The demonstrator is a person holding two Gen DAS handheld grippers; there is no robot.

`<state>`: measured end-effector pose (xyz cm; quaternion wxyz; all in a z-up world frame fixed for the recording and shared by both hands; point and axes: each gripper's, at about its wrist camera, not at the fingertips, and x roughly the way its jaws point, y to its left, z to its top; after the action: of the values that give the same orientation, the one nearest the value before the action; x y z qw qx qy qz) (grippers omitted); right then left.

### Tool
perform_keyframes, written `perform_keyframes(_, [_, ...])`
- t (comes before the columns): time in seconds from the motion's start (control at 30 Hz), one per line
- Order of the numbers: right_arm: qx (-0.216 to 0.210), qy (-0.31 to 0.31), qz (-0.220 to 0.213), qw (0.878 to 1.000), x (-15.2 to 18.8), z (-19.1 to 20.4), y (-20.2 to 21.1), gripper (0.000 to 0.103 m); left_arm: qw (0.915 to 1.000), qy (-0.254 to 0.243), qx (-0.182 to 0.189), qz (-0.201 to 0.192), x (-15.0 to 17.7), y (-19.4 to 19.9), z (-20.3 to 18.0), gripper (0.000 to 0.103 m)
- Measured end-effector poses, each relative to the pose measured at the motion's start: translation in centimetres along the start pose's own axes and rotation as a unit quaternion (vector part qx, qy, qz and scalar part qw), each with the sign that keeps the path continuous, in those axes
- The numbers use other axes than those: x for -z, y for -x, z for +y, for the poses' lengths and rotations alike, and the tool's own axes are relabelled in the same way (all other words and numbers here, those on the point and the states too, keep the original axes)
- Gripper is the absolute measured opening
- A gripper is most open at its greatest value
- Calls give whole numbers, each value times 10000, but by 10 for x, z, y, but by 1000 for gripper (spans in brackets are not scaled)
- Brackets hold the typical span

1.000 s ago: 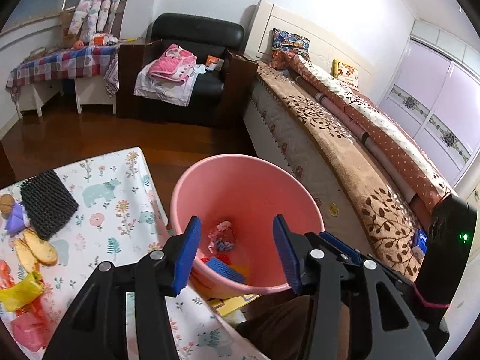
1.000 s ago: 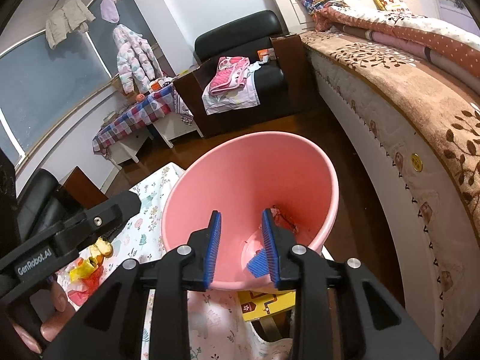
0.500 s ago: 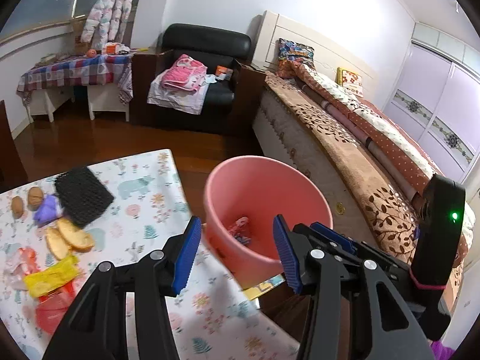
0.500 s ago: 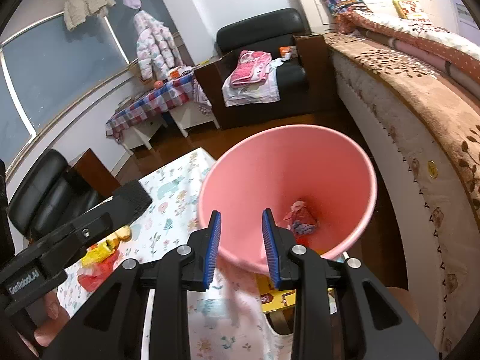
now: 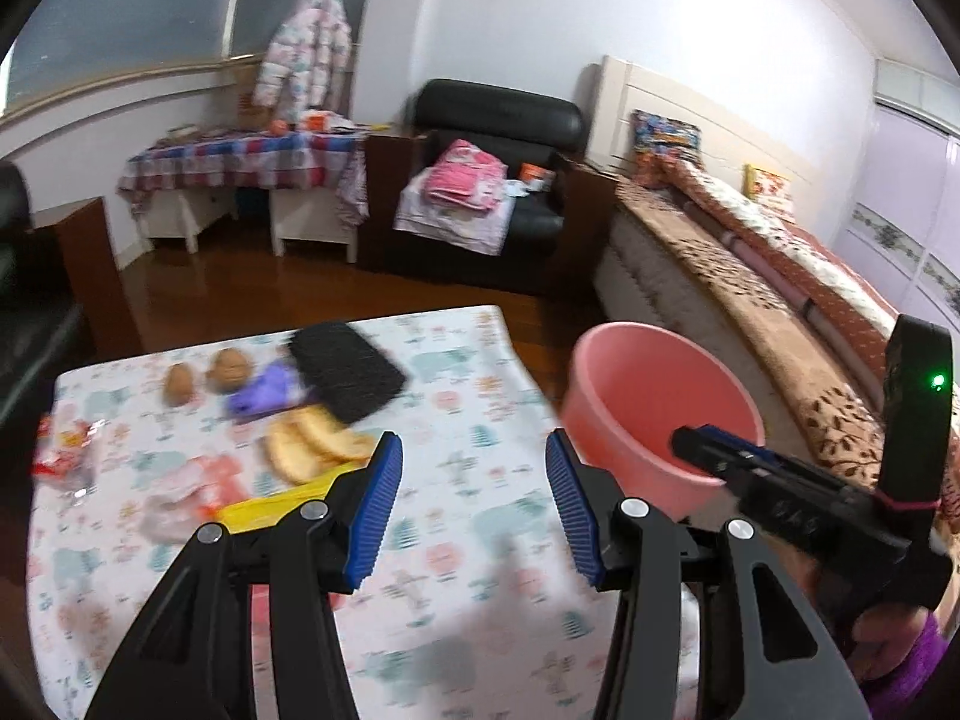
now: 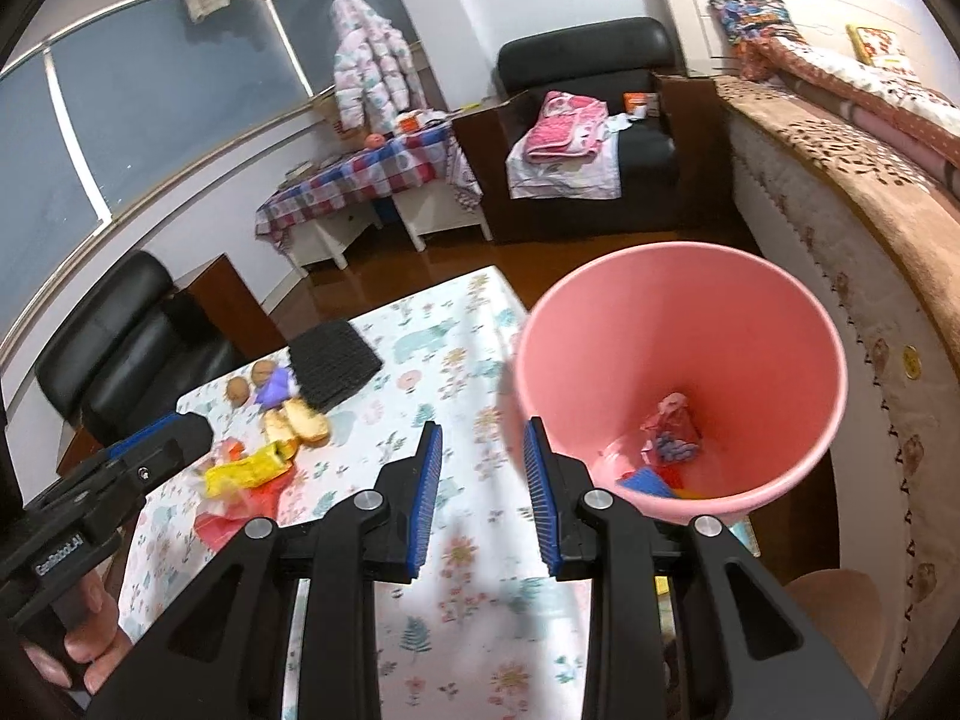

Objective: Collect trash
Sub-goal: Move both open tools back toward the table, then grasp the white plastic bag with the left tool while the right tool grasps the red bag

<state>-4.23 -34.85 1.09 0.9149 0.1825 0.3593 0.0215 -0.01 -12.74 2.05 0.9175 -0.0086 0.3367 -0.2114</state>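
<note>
Loose trash lies on the flowered tablecloth [image 5: 468, 372]: a yellow wrapper [image 5: 276, 501], bread slices [image 5: 312, 441], a purple wrapper [image 5: 264, 396], a black mesh pad [image 5: 345, 369], two brown nuts [image 5: 180, 384] and a red wrapper [image 5: 66, 450]. My left gripper [image 5: 471, 480] hovers open and empty over the cloth, right of the pile. The pink bucket [image 6: 678, 312] stands off the table's right edge with a pink wrapper [image 6: 672, 432] and a blue scrap [image 6: 648, 483] inside. My right gripper [image 6: 483, 462] hangs over the table edge beside the bucket, jaws narrowly apart, nothing between them.
Behind the table are a wooden floor, a black armchair [image 5: 498, 180] with pink clothes and a checked side table [image 5: 240, 162]. A bed [image 5: 750, 276] runs along the right. A second black chair [image 6: 120, 336] stands left of the table.
Both grippers have swung left, away from the bucket's mouth and over the table. The bucket now sits to the right in both views and the trash pile has come closer.
</note>
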Motion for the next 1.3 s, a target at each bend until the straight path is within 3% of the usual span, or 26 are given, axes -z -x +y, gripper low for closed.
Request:
perform_keyframes(0.23, [-231,284,197,9991,11,26,-11,29,9972,574,-463,-93,24,25,65,49])
perform_keyframes(0.53, [-349,508,417,9972,19,47,-25,29,9861,1158,-1176,191,55,24,138,49])
perform_keyframes(1.2, [-638,822,943,9901,34,75,-57,29,9804,1600,-986,597,53,-36,176,49])
perform_keyframes(1.3, [-913,733,1075,9873,34,79,-60,29,9808,1595,-918,653,52,-43,178,35])
